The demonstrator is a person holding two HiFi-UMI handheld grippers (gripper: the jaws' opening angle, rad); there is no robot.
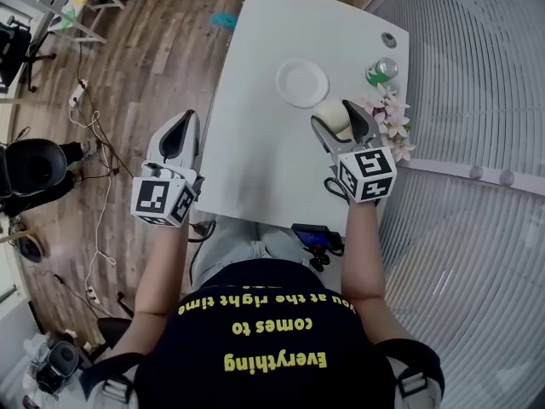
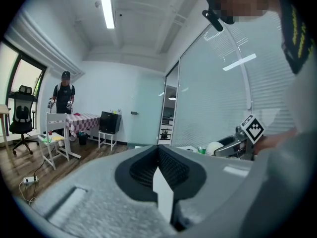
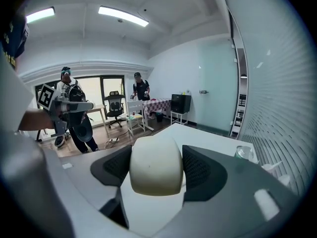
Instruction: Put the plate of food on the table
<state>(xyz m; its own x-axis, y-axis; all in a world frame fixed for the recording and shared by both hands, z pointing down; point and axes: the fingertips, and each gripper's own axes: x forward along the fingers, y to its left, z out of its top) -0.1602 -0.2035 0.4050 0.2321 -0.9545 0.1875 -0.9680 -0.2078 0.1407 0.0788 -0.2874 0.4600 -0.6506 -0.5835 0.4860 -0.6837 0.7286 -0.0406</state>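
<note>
The right gripper (image 3: 156, 168) is clamped on a pale round bun (image 1: 329, 114), pads pressing both its sides, right of centre in the head view over the white table (image 1: 255, 152). The white plate (image 1: 301, 83) sits on the table just above it, near a green can (image 1: 382, 70) and some flowers (image 1: 390, 119). At centre left, off the table's edge, the left gripper (image 1: 186, 119) has its jaws together on nothing

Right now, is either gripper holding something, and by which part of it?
The right gripper holds a pale bun by its two sides. The left gripper is shut and holds nothing.
</note>
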